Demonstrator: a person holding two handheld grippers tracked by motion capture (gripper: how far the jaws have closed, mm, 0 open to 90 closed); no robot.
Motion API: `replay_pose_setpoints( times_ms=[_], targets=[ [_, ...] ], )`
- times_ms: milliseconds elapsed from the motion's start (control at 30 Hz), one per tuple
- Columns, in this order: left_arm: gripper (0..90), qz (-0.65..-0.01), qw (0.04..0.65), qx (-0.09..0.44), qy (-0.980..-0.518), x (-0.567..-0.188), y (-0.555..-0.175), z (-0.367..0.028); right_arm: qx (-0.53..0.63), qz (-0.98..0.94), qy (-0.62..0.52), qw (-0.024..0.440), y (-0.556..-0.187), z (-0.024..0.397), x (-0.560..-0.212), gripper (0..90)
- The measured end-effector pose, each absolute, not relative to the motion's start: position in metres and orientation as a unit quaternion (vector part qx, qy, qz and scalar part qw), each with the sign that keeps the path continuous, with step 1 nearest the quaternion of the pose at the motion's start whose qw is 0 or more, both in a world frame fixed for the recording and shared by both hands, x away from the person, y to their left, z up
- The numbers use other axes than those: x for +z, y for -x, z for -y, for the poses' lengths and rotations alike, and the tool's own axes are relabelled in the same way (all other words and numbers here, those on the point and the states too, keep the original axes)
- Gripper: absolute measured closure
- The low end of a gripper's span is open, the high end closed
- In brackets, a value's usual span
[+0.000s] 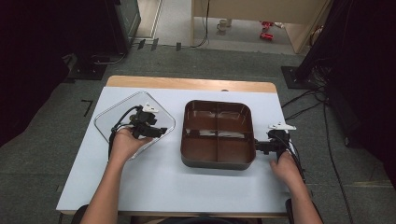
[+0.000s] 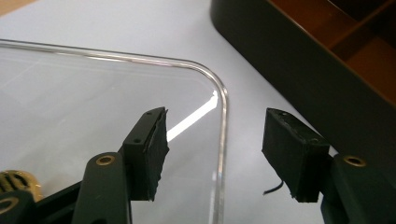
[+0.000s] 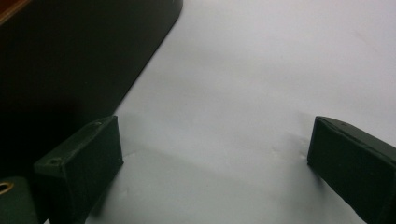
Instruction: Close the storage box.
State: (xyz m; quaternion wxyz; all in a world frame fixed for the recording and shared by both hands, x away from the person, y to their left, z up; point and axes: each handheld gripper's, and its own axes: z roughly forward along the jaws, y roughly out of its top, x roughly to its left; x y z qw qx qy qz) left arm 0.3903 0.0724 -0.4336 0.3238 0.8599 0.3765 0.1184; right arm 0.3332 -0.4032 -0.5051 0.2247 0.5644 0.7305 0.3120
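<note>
A clear plastic lid (image 1: 120, 109) with rounded corners lies on the white table at the left. My left gripper (image 1: 163, 131) hovers at its right edge, jaws apart. In the left gripper view the lid's raised rim (image 2: 223, 116) runs between the two pads of my left gripper (image 2: 215, 149) and neither pad touches it. A dark brown tray (image 1: 217, 163) with several empty compartments sits mid-table. My right gripper (image 1: 259, 147) stands open by its right wall. In the right gripper view only bare table lies between the jaws of my right gripper (image 3: 215, 168), and the tray wall (image 3: 70, 60) rises at the left.
The white table top (image 1: 163, 186) has free room in front of the tray and lid. The tray wall (image 2: 299, 70) stands close to the right of the left jaws. Dark stands and cables surround the table on the floor.
</note>
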Motion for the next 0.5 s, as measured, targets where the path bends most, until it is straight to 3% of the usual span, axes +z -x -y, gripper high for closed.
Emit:
replay_pose_setpoints(
  times_ms=[500],
  targets=[
    [37.8,-0.408,0.321,0.145,-0.843,-0.438,-0.420,-0.105,0.312,-0.731,-0.564,0.225,-0.333,0.403,-0.505,2.5]
  ],
)
